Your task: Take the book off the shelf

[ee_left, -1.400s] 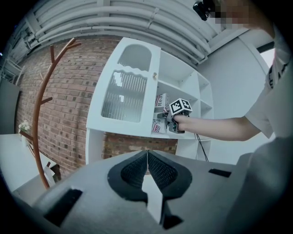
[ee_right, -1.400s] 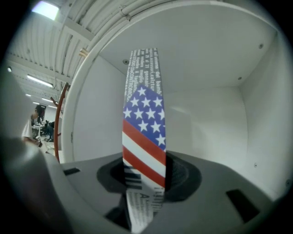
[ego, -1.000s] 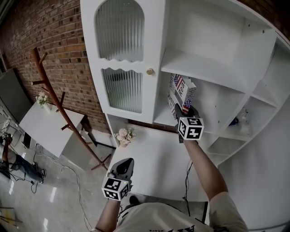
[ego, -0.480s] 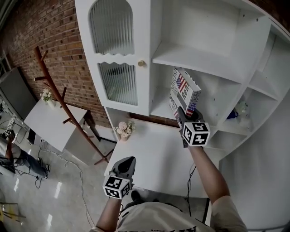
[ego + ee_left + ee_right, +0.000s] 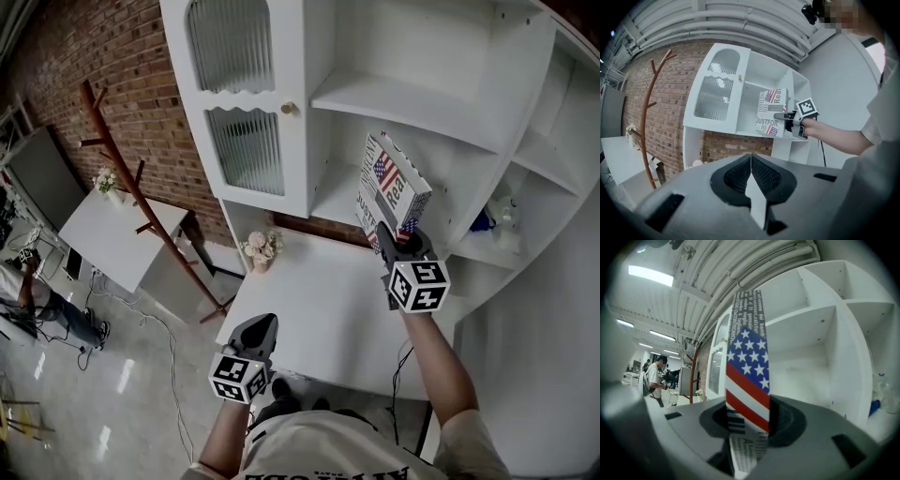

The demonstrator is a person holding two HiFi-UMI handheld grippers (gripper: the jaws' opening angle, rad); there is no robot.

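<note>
Book-free and closest to the person, the left gripper (image 5: 260,330) hangs low by the near edge of the white desk (image 5: 319,300), its jaws pressed together. Farther out, the right gripper (image 5: 394,240) is clamped on the bottom edge of the book (image 5: 389,187), whose cover bears a stars-and-stripes print. It stands upright in the air over the desk's far side, just in front of the white shelf unit (image 5: 412,103) and its open middle bay. Left of the unit, a wooden coat rack (image 5: 122,178) stands against the brick wall (image 5: 103,66).
</note>
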